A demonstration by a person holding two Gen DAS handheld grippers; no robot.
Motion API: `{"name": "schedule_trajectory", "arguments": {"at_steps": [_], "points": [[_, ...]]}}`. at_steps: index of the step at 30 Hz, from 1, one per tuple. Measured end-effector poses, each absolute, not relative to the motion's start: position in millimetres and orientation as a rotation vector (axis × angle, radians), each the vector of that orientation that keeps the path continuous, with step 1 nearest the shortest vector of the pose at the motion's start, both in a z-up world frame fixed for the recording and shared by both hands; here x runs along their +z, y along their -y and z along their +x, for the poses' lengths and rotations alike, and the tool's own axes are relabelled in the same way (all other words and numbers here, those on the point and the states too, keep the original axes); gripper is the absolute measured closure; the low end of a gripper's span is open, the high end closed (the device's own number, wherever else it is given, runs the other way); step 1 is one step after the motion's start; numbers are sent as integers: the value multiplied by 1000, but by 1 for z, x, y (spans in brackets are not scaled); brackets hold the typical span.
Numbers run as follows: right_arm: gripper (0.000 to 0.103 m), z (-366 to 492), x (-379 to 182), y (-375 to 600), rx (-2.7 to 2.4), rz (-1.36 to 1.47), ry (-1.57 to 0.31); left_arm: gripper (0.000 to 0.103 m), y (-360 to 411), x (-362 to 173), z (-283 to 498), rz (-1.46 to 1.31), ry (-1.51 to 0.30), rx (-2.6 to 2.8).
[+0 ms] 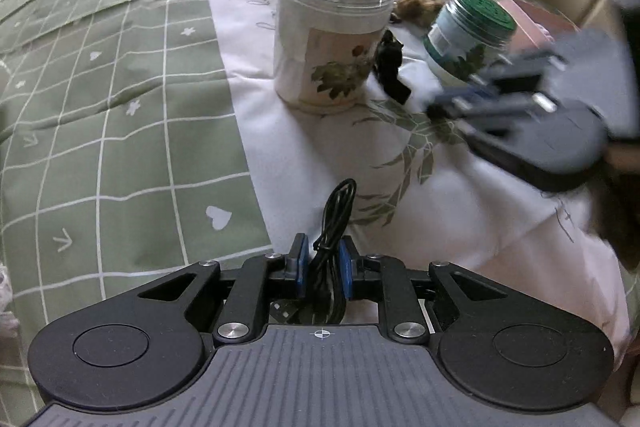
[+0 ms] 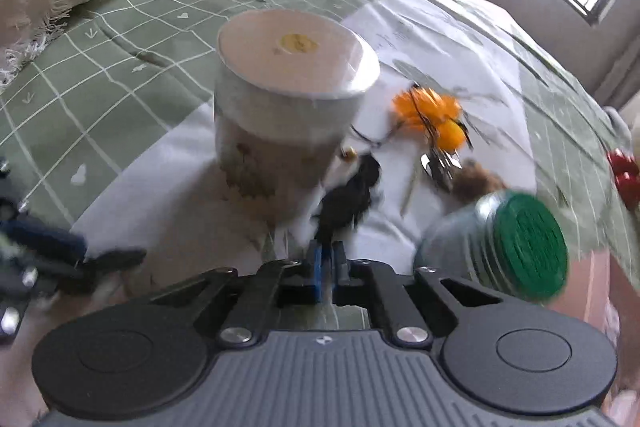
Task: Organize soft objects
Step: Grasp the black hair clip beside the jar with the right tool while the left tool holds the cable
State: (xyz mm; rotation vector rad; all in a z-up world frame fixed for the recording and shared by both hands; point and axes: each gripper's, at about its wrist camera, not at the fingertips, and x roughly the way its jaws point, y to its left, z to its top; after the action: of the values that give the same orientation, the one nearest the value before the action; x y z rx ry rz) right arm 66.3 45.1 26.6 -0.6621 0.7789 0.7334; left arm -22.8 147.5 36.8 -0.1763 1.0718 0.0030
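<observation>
L gripper (image 1: 323,267) clenched on coiled black cable (image 1: 334,223), thin rubbery loop, long axis running fwd away from cam, over white part of bedspread (image 1: 120,107). R gripper (image 2: 327,267) pinched shut on black fuzzy item (image 2: 348,199) beside tall white cylindrical jar (image 2: 288,115). Green-lid jar (image 2: 516,243) tipped just right; open room left on green grid fabric.

Both wrist views low, close, facing white jar (image 1: 336,27) (image 2: 288,107) from opposite sides

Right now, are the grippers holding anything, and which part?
The left gripper pinches a bundled black cable around its middle. The right gripper looks shut on one end of a black fluffy thing, though that view is blurred.
</observation>
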Motion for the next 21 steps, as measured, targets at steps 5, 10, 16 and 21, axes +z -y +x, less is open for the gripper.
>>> {"name": "schedule_trajectory", "arguments": {"at_steps": [5,10,16,21], "points": [[100,32,33,-9,745,-624,-845,83,-143,35,-18,-189,-1066,27],[59,20,43,-3,713,-599,-770,83,-137,33,-14,-164,-1054,39],[34,49,43,-39,779,-676,-610,83,-140,30,-13,-174,-1045,38],[64,89,19,-66,739,-717,-688,84,-145,31,-14,-201,-1042,28]]}}
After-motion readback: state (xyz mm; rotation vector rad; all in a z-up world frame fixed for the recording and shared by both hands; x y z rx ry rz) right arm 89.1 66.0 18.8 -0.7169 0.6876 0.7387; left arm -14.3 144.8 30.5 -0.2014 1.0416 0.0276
